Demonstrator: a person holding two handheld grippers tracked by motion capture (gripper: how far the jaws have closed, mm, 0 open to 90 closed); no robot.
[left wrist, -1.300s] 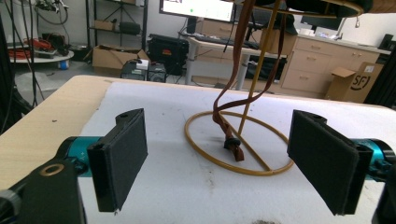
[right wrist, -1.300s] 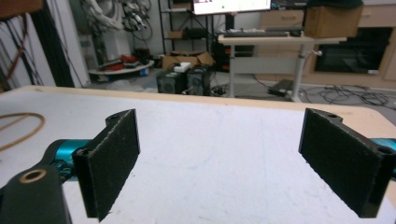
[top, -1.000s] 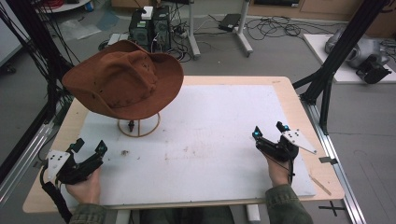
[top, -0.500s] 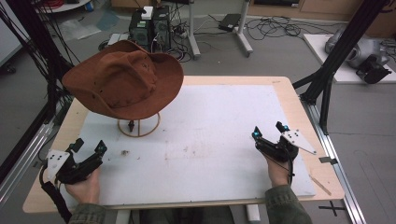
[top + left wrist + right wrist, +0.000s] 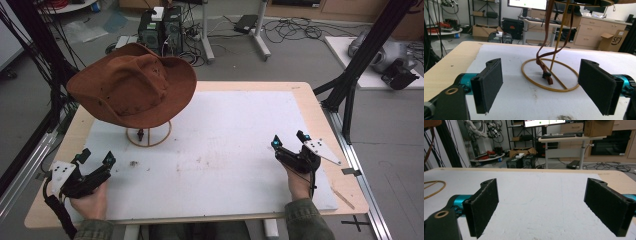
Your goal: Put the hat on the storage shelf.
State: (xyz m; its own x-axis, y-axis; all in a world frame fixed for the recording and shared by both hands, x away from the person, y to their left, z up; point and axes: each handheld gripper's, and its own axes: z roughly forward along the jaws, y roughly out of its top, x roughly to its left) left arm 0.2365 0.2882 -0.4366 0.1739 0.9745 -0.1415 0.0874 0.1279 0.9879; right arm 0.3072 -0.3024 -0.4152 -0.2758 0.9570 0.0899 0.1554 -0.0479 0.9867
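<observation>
A brown cowboy hat [image 5: 132, 85] rests tilted on a thin gold wire stand [image 5: 148, 134] at the table's left back. Its brown chin strap [image 5: 543, 62] hangs down inside the stand's ring base [image 5: 550, 86]. My left gripper [image 5: 96, 157] sits near the front left edge, open and empty, pointing toward the stand. My right gripper [image 5: 288, 140] lies at the front right, open, with bare white mat between its pads [image 5: 484, 205].
A white mat [image 5: 225, 145] covers most of the wooden table [image 5: 306, 92]. Small dark specks [image 5: 134, 163] lie on it near the left gripper. Black frame posts [image 5: 350, 75] stand by both table sides. Computers and cables lie on the floor behind.
</observation>
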